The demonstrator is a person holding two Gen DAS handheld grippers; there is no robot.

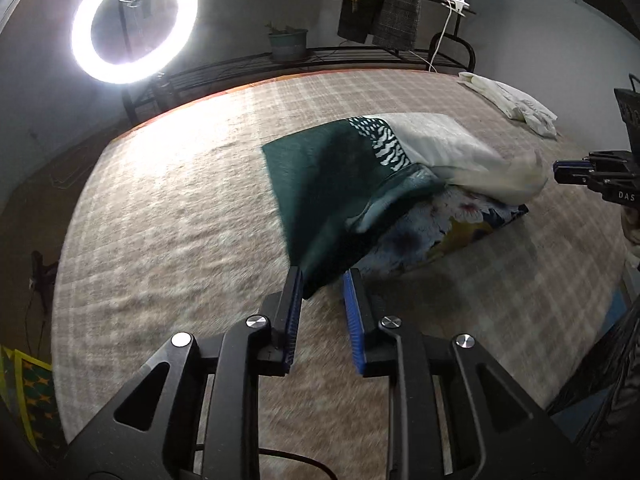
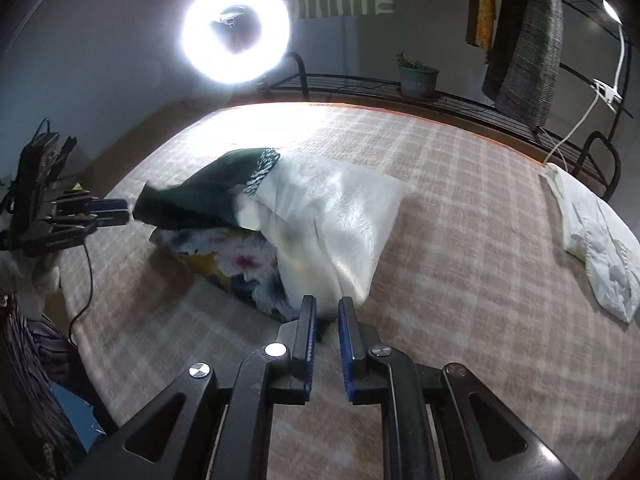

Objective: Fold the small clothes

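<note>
Garment (image 1: 332,184) mid-bed, multi-panel: dark green section, black/white zebra-like strip, cream/white section, floral blue/yellow part underneath. Lies partly lifted and draped over itself on checked bedspread (image 1: 180,208); motion blur on cloth edges in both views, so exact lay of top layer uncertain.

Left gripper (image 1: 322,280): jaws apart, green corner sits between them. Whether pads actually touch cloth — cannot tell; gap looks wider than the fabric. Right gripper (image 2: 324,308): jaws apart w/ narrow gap, cream corner (image 2: 340,264) just ahead of and between tips; contact likewise unclear. Each gripper shows in the other's view at opposite ends of the garment.

Handling (judgement): thin, light, very soft; no stiffness, will sag and billow if swung. Cream panel looks slightly glossy, poss. slippery. Not fragile. Best hold = corners or hem edges, pinch single layer, both ends level so fold line stays straight. Floral lower layer may drag along if pinched too deep.

Stage (judgement): a fold of top half over floral half looks under way, not yet flat.

Surroundings: second white garment (image 2: 596,248) near far-right edge of bed, well apart. Beyond bed: ring light (image 1: 134,20), potted plant (image 1: 288,42) on metal rack, hanging clothes (image 1: 380,0).
</note>
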